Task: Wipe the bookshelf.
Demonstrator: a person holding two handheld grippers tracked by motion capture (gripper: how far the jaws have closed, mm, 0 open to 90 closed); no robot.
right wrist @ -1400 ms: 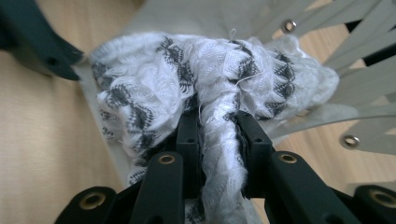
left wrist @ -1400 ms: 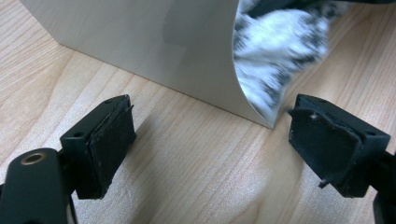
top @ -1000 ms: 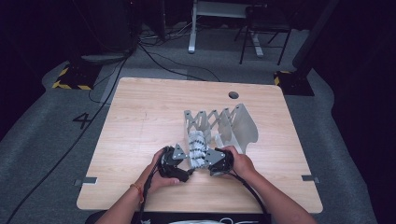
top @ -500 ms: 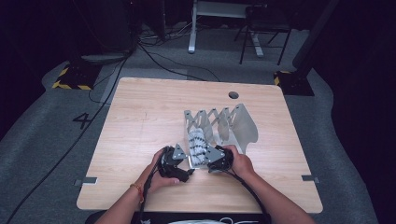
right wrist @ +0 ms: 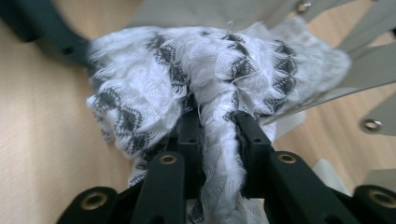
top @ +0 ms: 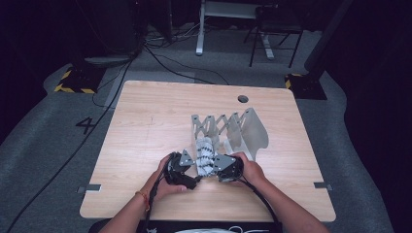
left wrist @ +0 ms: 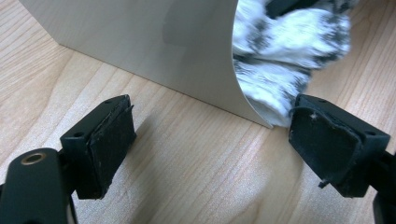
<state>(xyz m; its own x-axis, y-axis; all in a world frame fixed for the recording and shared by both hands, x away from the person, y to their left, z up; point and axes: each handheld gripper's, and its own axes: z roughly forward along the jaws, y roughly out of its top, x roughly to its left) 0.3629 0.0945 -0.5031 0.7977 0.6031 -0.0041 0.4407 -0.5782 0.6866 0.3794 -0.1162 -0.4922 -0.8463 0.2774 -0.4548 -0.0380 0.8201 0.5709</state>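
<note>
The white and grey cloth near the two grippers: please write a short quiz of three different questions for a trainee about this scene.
1. True or false: the right gripper has its jaws shut on the cloth.
2. In the left gripper view, how do the jaws of the left gripper stand?
A. wide apart with only table between them
B. shut on the cloth
C. shut on the folding rack
3. Fill in: in the high view the cloth lies at the near end of the grey folding ____ on the wooden table.

Key
1. True: a fold of cloth is pinched between the jaws.
2. A.
3. rack.
</note>
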